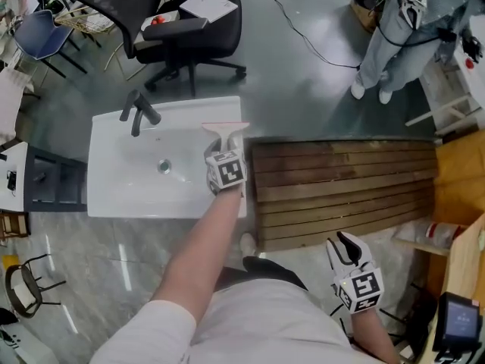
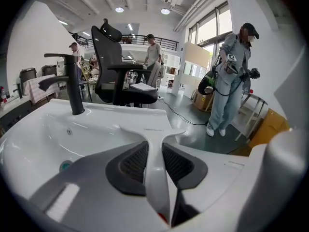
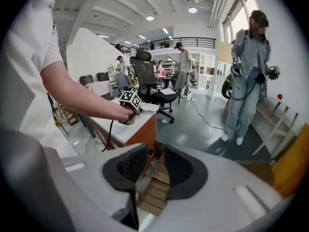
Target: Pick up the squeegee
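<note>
1. Right gripper (image 1: 345, 243), nearest the body: jaws apart, nothing between them, held over the near edge of the slatted wooden board (image 1: 341, 180).
2. Left gripper (image 2: 154, 159): at the right rim of the white sink (image 1: 121, 180), pads clamped on either side of the white squeegee (image 1: 226, 135) handle.
3. Squeegee: at the sink's right rim, blade on the far end, beside the board's left end.
4. Black faucet (image 1: 139, 112): at the sink's far left.
5. Black office chair (image 1: 178, 32): beyond the sink.
6. Standing person (image 1: 394, 29): far right.
</note>
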A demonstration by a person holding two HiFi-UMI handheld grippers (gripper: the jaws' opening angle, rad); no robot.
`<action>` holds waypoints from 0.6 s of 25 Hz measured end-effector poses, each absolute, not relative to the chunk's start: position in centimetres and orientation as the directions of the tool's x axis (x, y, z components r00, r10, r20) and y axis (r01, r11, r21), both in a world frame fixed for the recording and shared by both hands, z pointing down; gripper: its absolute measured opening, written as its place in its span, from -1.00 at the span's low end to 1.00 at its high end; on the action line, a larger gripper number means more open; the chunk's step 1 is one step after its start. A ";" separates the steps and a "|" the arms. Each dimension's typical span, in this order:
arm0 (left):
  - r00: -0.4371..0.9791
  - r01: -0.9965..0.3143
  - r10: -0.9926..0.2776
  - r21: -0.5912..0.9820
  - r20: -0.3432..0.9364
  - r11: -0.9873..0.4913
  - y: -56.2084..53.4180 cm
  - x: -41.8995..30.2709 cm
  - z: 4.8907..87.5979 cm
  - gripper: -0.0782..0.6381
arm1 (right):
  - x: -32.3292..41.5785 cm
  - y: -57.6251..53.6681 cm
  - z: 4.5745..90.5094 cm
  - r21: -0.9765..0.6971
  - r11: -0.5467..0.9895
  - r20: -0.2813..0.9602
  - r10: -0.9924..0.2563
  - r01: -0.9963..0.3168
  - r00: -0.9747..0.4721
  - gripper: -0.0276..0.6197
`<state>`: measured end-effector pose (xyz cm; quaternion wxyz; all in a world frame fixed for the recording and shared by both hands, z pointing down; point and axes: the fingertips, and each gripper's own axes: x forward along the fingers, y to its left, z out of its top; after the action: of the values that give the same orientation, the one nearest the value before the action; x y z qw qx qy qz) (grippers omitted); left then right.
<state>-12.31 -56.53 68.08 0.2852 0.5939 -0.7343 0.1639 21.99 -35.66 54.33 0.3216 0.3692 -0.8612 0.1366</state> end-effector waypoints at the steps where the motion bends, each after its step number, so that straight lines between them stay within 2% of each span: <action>1: -0.125 -0.967 -0.781 0.102 0.613 0.235 -56.2 -12.4 67.9 -0.49 | 21.7 -35.6 54.3 0.001 0.694 0.653 -0.546 -0.720 -0.525 -0.60; 15: -0.016 -0.984 -0.825 0.137 0.565 0.113 -48.5 -14.4 62.5 -0.49 | 14.2 -32.4 53.1 -0.011 0.755 0.610 -0.515 -0.656 -0.603 -0.60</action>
<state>-14.43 -48.52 62.50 0.2662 0.6489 -0.6969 0.1495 14.22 -32.38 53.14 0.2997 0.3298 -0.8875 0.1176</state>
